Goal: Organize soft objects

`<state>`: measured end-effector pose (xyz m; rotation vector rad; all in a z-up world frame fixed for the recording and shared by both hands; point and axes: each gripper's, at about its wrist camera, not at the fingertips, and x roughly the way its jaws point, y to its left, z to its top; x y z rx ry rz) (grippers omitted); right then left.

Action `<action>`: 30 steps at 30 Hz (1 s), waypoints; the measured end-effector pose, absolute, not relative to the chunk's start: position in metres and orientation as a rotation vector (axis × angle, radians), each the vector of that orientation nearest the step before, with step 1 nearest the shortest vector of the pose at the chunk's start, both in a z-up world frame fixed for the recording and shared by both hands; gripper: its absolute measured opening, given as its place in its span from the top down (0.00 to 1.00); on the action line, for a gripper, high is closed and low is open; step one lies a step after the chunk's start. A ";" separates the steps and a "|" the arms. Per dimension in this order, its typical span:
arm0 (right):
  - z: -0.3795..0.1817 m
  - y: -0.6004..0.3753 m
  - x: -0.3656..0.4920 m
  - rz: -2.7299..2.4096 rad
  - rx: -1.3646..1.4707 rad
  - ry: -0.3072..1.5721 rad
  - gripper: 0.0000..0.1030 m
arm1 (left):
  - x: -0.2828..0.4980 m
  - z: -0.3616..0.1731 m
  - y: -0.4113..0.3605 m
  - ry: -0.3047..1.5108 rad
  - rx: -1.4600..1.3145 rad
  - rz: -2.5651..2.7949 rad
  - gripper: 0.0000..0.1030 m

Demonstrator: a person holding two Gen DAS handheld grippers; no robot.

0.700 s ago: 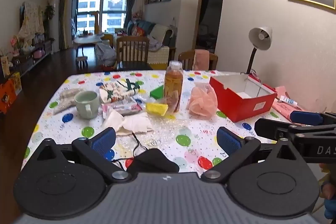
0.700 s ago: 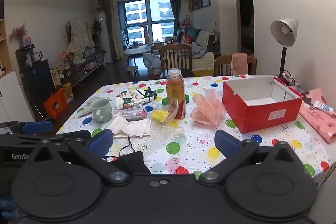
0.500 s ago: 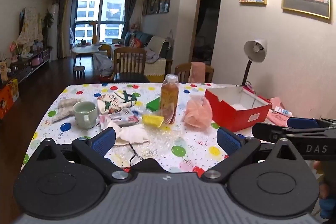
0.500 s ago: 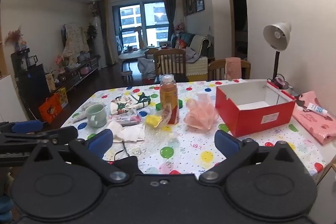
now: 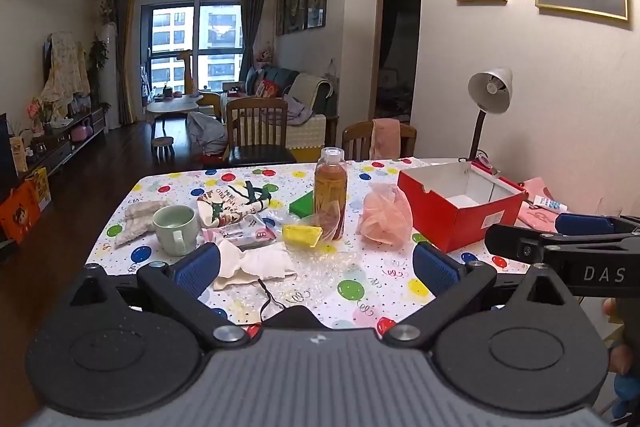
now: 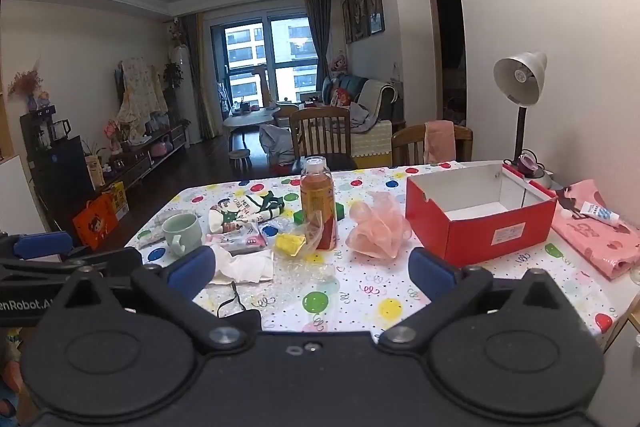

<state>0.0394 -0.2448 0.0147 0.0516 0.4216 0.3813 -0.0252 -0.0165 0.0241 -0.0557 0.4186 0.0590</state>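
balloon-print table (image 5: 360, 291) holds a pink puff (image 5: 386, 221) mid-table, nearer the right gripper (image 6: 312, 269); both grippers gape empty, left gripper (image 5: 316, 265) too.

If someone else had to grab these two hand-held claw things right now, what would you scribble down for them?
Left gripper and right gripper: both open, empty, held above the near edge of the table.
Soft things all on the table: pink mesh puff beside the red box, white cloth, black mask nearest, pink bag far right.
Done: nothing visible; the box looks empty.
Left: the sorting, probably into the box.
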 end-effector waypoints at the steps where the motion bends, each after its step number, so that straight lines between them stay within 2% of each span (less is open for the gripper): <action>1: 0.015 -0.245 0.039 0.380 0.051 0.422 0.00 | -0.027 0.023 -0.017 0.419 -0.053 0.059 0.00; 30: 0.012 -0.247 0.046 0.368 0.038 0.438 0.03 | -0.024 0.024 -0.018 0.418 -0.046 0.035 0.00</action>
